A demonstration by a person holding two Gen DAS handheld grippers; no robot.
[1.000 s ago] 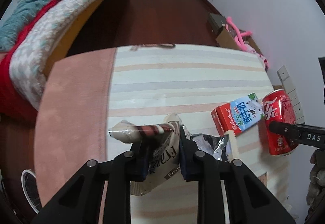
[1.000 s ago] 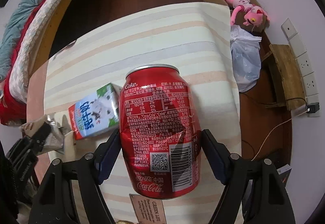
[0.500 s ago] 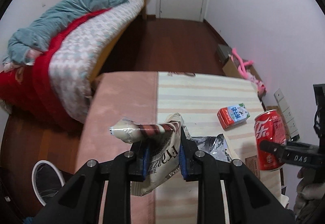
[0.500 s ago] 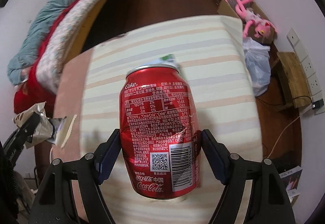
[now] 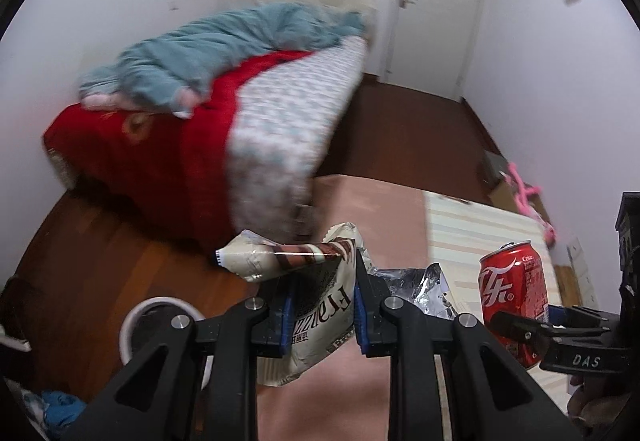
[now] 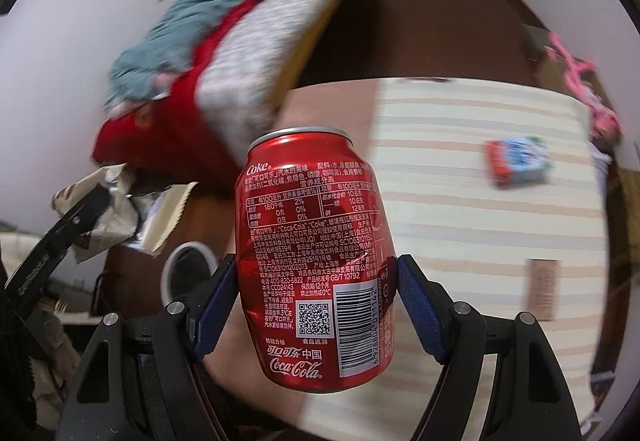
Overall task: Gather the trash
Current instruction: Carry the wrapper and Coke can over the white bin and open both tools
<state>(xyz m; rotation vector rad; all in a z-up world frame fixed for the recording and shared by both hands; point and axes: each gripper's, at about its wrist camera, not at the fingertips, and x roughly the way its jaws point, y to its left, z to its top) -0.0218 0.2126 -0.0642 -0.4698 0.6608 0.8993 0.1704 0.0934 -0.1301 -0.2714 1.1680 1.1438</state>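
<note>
Left fingers (image 5: 320, 307) pinching cream crinkled snack wrapper (image 5: 316, 305) | right fingers (image 6: 316, 305) clamping upright red cola can (image 6: 316, 261) | white round bin (image 5: 160, 325) below-left, nearer left.

The red can (image 6: 316, 265) is showing "Coke" near its top rim, "Coca-Cola" in white script near its base, Chinese print in between, a QR code, and a barcode whose digits are too small to read surely. The cream snack wrapper (image 5: 320, 305) is bearing dark letters reading roughly "Frazz", upside down. The right gripper's black body (image 5: 584, 359) is carrying "DAS".
</note>
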